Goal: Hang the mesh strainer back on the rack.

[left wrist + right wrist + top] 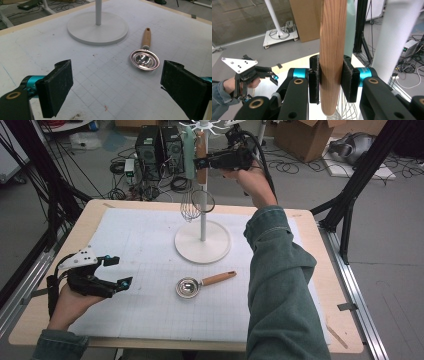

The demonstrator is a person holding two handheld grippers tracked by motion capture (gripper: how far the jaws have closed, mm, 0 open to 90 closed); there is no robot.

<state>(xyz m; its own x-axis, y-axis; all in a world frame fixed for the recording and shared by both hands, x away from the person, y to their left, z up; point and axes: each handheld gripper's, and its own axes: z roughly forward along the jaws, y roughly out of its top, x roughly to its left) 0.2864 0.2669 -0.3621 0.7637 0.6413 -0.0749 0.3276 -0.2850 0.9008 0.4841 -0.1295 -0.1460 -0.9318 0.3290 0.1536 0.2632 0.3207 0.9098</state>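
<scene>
The right gripper (pixel 331 82) has its two black jaws squeezed tight on the wooden handle (pixel 332 50) of a whisk (pixel 195 202). The handle is round, smooth and light brown, with fine lines running up and down it. It stands straight up between the jaws. At the bottom it ends in thin silver wires (pixel 345 110) that bend out into a balloon shape.

The whisk is held up high, right beside the pole of the white stand (pixel 202 245). Its wire end hangs above the stand's round flat base, and the handle reaches up toward the white hooks (pixel 200 127) at the top of the pole. A pale green thing (pixel 188 150) hangs from the hooks just beside the handle. The person's right arm, in a green sleeve (pixel 280 270), reaches up past the stand to hold the gripper there.

In front of the stand's base, a small shiny metal scoop (pixel 189 287) lies flat on the white mat (pixel 135 250). Its short wooden handle points away to the right of the base.

The left gripper (pixel 116 271) rests low on the mat, well to the left of the stand and nearer the person. Its jaws stand wide apart with nothing in them, and they point toward the scoop.
</scene>
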